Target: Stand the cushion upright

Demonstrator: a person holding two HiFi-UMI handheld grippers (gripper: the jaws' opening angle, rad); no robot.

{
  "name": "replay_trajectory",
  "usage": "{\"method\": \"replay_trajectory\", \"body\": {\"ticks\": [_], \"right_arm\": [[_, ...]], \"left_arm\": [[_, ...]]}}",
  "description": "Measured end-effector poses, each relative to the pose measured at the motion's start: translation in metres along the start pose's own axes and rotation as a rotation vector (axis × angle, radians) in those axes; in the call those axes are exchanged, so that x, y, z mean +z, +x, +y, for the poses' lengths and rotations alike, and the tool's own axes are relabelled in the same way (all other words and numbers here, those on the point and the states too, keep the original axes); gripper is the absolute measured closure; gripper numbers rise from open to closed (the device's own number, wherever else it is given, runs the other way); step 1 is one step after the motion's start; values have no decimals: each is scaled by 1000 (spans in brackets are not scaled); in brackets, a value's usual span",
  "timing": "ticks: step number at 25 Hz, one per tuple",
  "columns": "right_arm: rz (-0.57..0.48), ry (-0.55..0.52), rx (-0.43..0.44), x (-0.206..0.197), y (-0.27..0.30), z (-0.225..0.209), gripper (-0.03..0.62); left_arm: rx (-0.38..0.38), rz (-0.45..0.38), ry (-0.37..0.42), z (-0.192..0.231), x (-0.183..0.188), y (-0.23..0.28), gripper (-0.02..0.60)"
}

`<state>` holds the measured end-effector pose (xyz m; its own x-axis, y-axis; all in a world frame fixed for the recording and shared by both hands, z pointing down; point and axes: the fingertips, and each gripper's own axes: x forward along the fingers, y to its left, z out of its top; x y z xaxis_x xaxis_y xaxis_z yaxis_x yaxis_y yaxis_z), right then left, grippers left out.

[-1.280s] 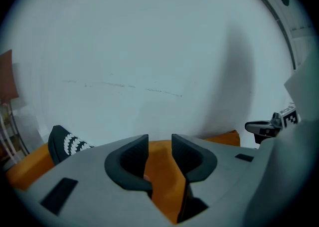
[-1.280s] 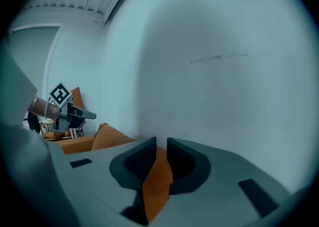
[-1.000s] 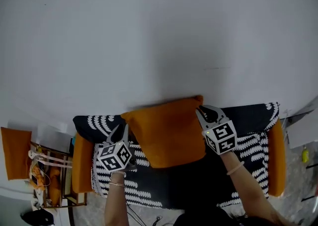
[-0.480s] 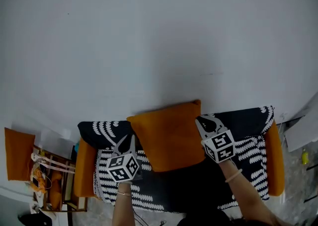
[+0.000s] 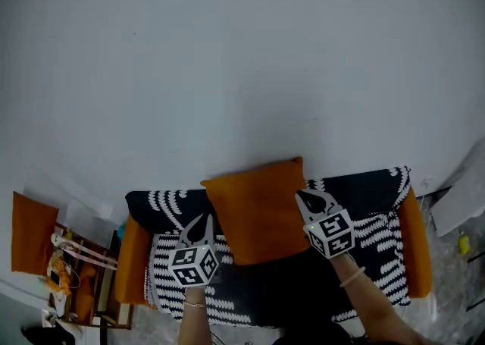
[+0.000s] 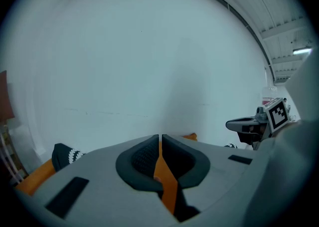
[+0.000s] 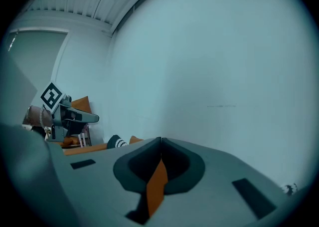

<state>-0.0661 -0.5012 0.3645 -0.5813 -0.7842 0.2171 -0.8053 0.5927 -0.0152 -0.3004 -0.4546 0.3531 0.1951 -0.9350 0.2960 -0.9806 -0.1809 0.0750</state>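
An orange cushion (image 5: 258,211) stands on edge on the sofa (image 5: 379,184), leaning back against the white wall. My left gripper (image 5: 203,218) hovers over the patterned seat just left of the cushion, apart from it. At the cushion's right edge hangs my right gripper (image 5: 301,196). Both pairs of jaws are closing and look almost together. In the left gripper view the tips (image 6: 160,136) meet with only an orange sliver of cushion seen through the slit, and the right gripper view (image 7: 161,140) shows the same. I see nothing pinched by either.
The sofa has a black-and-white patterned cover and orange armrests (image 5: 132,260) (image 5: 415,241). Another orange cushion (image 5: 26,233) and a cluttered rack (image 5: 76,260) stand at the left. The bare wall (image 5: 227,70) rises right behind the sofa.
Both grippers have drawn back from the cushion's sides, and their jaws have narrowed from apart to nearly together. The cushion stays leaning on the wall.
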Motion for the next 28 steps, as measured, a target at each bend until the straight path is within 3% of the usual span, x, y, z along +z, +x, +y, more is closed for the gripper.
{"method": "replay_trajectory", "body": {"ticks": [11, 28], "right_arm": [[-61, -26, 2, 24, -75, 57, 585], [-157, -63, -36, 56, -208, 128, 586]], "left_arm": [[-34, -72, -7, -32, 12, -88, 561], [-70, -148, 46, -106, 18, -229, 561]]}}
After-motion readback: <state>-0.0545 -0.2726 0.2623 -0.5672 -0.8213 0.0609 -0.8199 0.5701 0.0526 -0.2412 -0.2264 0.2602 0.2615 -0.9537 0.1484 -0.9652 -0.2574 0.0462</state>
